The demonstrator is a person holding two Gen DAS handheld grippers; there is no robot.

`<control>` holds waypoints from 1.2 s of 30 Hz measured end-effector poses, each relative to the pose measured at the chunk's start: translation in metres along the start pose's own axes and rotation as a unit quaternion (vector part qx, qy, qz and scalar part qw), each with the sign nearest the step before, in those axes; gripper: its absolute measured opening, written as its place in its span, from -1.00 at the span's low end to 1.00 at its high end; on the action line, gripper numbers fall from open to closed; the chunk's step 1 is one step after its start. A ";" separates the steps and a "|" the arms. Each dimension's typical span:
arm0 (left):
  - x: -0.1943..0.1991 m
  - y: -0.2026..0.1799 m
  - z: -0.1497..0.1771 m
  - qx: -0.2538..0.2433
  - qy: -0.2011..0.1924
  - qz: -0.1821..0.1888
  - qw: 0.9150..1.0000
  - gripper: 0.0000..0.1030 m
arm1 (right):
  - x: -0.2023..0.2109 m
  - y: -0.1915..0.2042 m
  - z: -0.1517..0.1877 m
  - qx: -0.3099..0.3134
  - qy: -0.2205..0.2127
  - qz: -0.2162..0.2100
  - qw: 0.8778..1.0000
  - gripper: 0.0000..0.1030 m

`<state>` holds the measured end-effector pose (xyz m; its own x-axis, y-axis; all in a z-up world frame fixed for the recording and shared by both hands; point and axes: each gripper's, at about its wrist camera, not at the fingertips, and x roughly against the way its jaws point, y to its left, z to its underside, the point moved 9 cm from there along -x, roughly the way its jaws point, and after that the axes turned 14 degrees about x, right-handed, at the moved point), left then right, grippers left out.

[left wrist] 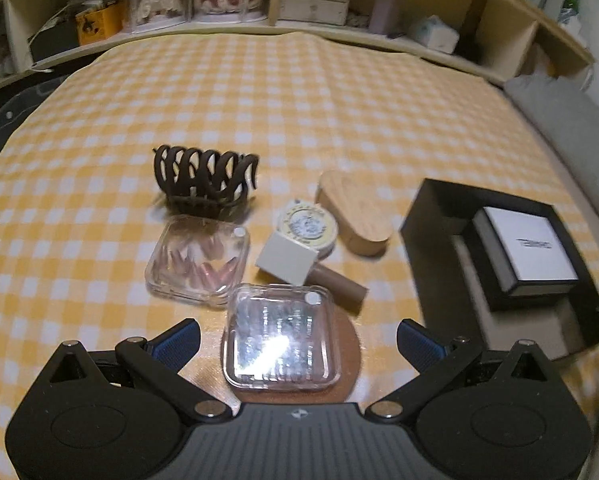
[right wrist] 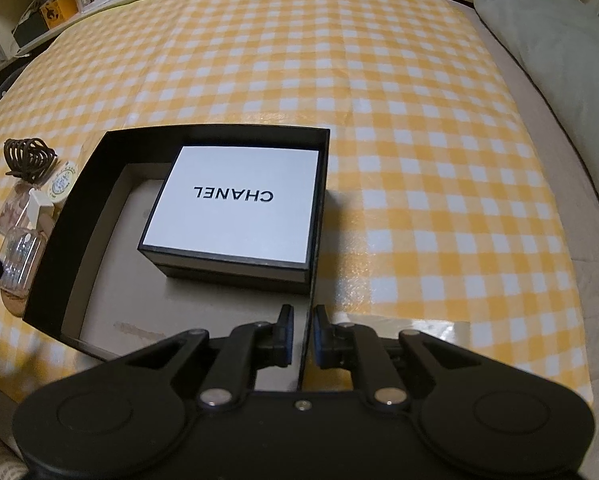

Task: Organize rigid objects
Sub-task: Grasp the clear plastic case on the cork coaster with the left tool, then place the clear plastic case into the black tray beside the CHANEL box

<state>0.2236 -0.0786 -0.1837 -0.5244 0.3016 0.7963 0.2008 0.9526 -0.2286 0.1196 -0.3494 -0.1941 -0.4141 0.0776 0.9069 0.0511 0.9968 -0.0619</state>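
In the left wrist view my left gripper (left wrist: 298, 330) hangs open over a clear square case (left wrist: 283, 340) that lies on a brown round coaster (left wrist: 349, 354); its blue pads stand apart from the case on both sides. Beyond lie a second clear case of pink nails (left wrist: 197, 258), a brown hair claw (left wrist: 205, 178), a round tin (left wrist: 307, 226), a white-capped brown tube (left wrist: 311, 268) and a wooden box (left wrist: 355, 216). My right gripper (right wrist: 302, 328) is shut on the right wall of the open black box (right wrist: 79, 216), which holds a white-lidded box (right wrist: 235, 204).
Yellow checked cloth (right wrist: 419, 140) covers the surface. A grey pillow (right wrist: 559, 48) lies at the right edge. Shelves with boxes and dolls (left wrist: 179, 0) run along the back. The black box (left wrist: 427, 236) stands just right of the small items.
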 end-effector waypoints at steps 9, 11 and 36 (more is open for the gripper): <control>-0.031 0.013 -0.001 0.037 0.015 -0.044 0.998 0.87 | -0.002 0.001 -0.001 0.000 0.001 0.001 1.000 -0.82; -0.037 0.015 0.002 0.039 0.021 -0.050 0.998 0.77 | -0.003 0.002 -0.001 0.000 0.001 0.001 1.000 -0.82; 0.025 -0.060 -0.012 0.047 -0.006 0.096 0.994 0.42 | -0.003 0.001 -0.001 0.000 0.001 0.002 1.000 -0.82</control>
<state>0.2081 -0.1285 -0.1433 -0.4930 0.4784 0.7267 0.2207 0.8767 -0.4274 0.1214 -0.3482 -0.1962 -0.4124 0.0811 0.9074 0.0535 0.9965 -0.0647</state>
